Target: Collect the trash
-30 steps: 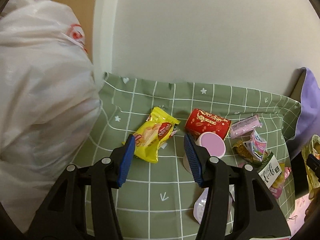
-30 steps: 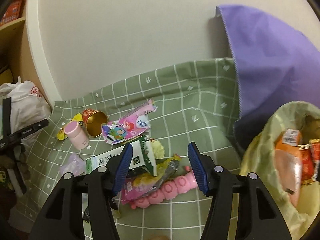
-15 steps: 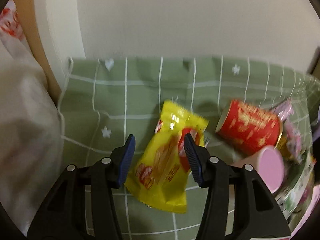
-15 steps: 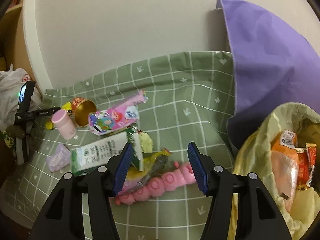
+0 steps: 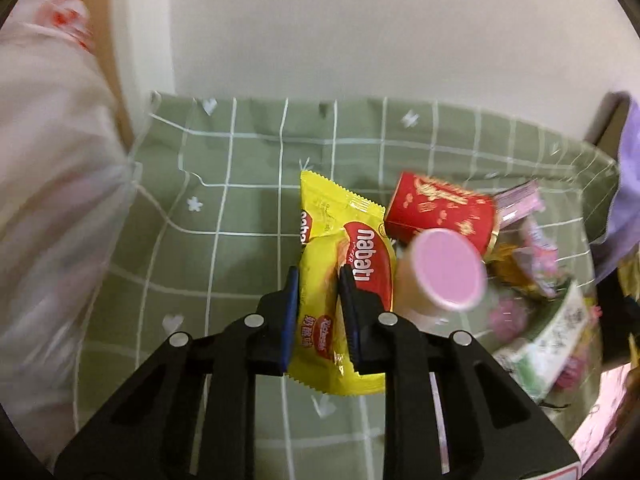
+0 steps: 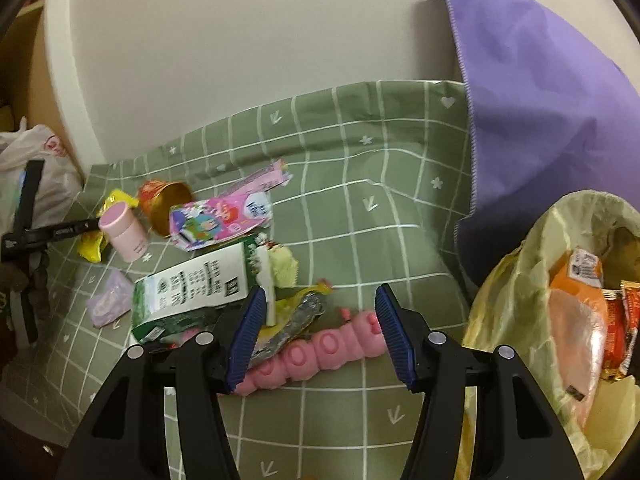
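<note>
Between our left gripper's (image 5: 318, 280) blue pads sits the yellow wafer packet (image 5: 340, 280), pinched through its middle, so we judge the step in hand to be the pick-up of this piece of trash from the green checked cloth (image 5: 224, 208). We cannot tell from this view whether the packet is clear of the cloth. Just to its right stand the pink-lidded bottle (image 5: 446, 270) and the red paper cup (image 5: 440, 210) on its side, both close enough to be knocked as we lift; a white plastic bag (image 5: 52, 184) bulks on the left. Over on the right wrist view, our right gripper (image 6: 320, 332) hangs with its jaws spread wide and nothing in them, above a pink caterpillar toy (image 6: 320, 354) and a crumpled foil wrapper (image 6: 292, 320), with a green-and-white carton (image 6: 192, 288) beside them. The yellow trash bag (image 6: 516, 280) gapes at the right, already holding wrappers, so next we must carry the packet across the litter to it.
</note>
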{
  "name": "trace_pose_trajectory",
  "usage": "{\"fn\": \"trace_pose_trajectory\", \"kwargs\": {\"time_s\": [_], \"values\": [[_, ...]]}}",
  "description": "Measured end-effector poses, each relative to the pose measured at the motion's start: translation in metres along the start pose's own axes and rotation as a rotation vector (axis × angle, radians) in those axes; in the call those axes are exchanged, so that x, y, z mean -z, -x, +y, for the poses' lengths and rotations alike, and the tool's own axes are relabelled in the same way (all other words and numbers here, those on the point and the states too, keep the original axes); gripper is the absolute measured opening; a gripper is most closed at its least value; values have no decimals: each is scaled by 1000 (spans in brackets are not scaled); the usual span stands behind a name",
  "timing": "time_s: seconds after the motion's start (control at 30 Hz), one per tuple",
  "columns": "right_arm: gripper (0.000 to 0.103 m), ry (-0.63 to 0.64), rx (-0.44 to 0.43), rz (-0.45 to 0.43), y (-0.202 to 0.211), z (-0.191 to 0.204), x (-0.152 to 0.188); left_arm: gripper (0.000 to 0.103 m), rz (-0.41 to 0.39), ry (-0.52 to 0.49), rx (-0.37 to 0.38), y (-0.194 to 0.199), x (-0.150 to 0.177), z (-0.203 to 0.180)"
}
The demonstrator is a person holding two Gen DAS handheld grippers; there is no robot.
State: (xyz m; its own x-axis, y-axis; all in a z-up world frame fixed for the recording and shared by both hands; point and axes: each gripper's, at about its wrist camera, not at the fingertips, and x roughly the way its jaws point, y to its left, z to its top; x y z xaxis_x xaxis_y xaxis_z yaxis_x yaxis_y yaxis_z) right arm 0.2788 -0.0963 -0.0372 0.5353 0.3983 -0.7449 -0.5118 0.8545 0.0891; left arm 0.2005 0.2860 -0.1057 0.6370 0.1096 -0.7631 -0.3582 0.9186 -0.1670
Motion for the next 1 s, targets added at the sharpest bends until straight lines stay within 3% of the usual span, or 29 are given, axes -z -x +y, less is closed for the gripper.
{"fn": "trace_pose_trajectory", "kwargs": {"time_s": [0.13, 0.27, 0.53, 0.63, 0.7, 0.77, 0.87, 1.0], "values": [[54, 22, -27, 19, 1, 7, 13, 19, -44, 33, 34, 36, 10, -9], [54, -42, -64, 44, -3, 8, 22, 17, -46, 66, 89, 55, 21, -7], [51, -14, -28, 72, -42, 12, 7, 15, -2, 11, 70, 61, 45, -15], [38, -73, -62, 141, -63, 5, 12, 18, 1, 34, 44, 62, 51, -6], [29, -76, -106, 160, -66, 8, 15, 31, -1, 77, 17, 63, 53, 5], [12, -41, -143, 171, -65, 17, 19, 35, -3, 117, 5, 62, 54, 14], [6, 0, -162, 147, -52, 25, 19, 45, 7, 178, 0, 54, 54, 23], [4, -16, -147, 67, -23, 17, 8, 45, 57, 263, 15, 37, 57, 28]]}}
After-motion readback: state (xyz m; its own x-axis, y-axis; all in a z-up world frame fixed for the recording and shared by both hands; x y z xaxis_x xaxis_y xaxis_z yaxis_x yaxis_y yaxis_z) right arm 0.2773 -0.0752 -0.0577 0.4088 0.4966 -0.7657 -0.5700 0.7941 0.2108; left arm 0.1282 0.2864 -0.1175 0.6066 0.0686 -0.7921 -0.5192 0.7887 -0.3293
